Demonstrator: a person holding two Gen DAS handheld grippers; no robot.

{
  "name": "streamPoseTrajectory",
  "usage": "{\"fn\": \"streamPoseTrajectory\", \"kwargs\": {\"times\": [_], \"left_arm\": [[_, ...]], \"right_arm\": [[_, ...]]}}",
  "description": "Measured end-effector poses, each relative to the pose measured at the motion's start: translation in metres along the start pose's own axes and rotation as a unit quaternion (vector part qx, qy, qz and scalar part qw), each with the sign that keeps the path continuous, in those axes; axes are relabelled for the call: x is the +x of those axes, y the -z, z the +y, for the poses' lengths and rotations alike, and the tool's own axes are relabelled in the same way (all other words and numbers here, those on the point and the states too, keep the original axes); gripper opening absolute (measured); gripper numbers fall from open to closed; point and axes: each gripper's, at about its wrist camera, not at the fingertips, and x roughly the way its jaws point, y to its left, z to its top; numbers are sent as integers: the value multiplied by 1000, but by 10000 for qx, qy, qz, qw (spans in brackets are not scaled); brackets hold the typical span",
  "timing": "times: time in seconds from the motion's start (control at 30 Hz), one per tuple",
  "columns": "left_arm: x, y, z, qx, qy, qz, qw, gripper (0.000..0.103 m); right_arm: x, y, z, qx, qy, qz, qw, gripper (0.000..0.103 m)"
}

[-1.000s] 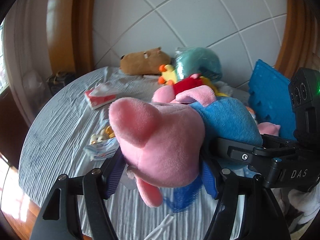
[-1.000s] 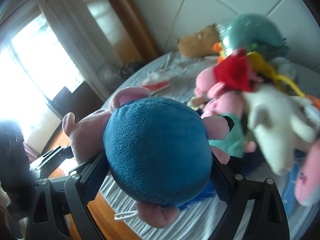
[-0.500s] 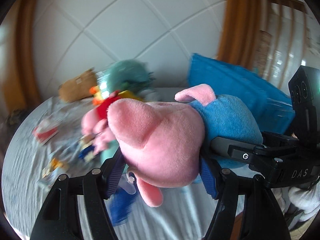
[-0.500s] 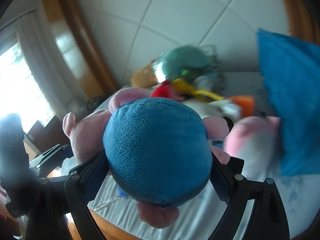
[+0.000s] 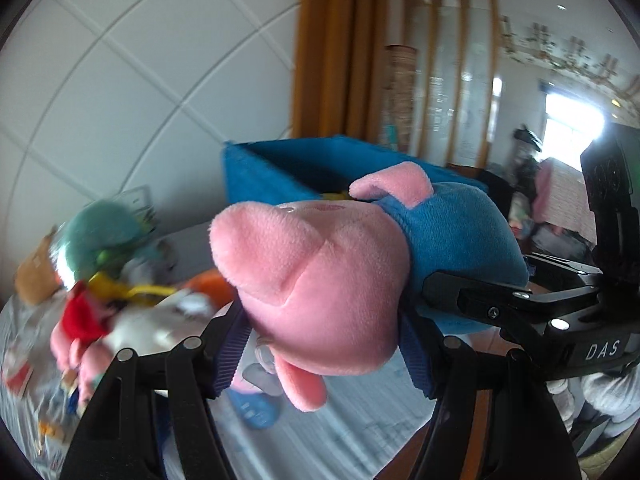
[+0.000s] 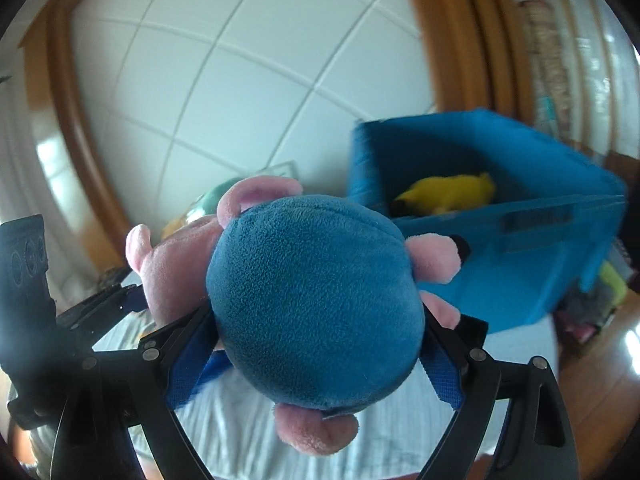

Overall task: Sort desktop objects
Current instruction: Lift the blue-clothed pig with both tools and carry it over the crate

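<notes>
Both grippers hold one pink pig plush in a blue shirt, lifted above the table. My left gripper (image 5: 324, 340) is shut on its pink head (image 5: 316, 292). My right gripper (image 6: 316, 344) is shut on its blue body (image 6: 316, 300). A blue fabric bin (image 6: 532, 276) stands ahead and to the right, open at the top, with a yellow plush (image 6: 448, 196) inside. The bin also shows in the left wrist view (image 5: 280, 172) behind the pig.
A heap of plush toys (image 5: 120, 304) lies on the grey-striped tablecloth (image 5: 352, 432) to the left, with a teal round plush (image 5: 100, 232) and a brown plush (image 5: 34, 280) behind. A white tiled wall (image 6: 240, 80) backs the table. The table's wooden edge (image 6: 596, 400) is at right.
Both grippers have swung to the right with the pig plush held between them. The toy heap has slid to the left and the blue bin has come into view ahead.
</notes>
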Motion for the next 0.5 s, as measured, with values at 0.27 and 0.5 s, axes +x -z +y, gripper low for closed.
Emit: {"fn": "streamPoseTrajectory", "kwargs": {"times": [0.27,0.5], "left_arm": [[51,-59,-54,329,243,-120,9991,68],[113,-112,-88,431,136,-169,9988,68]], "right_arm": [[-31,-41,-64,113,411,-352,9985,92],[-17,-87,-122,52,460,-458,9979,92]]}}
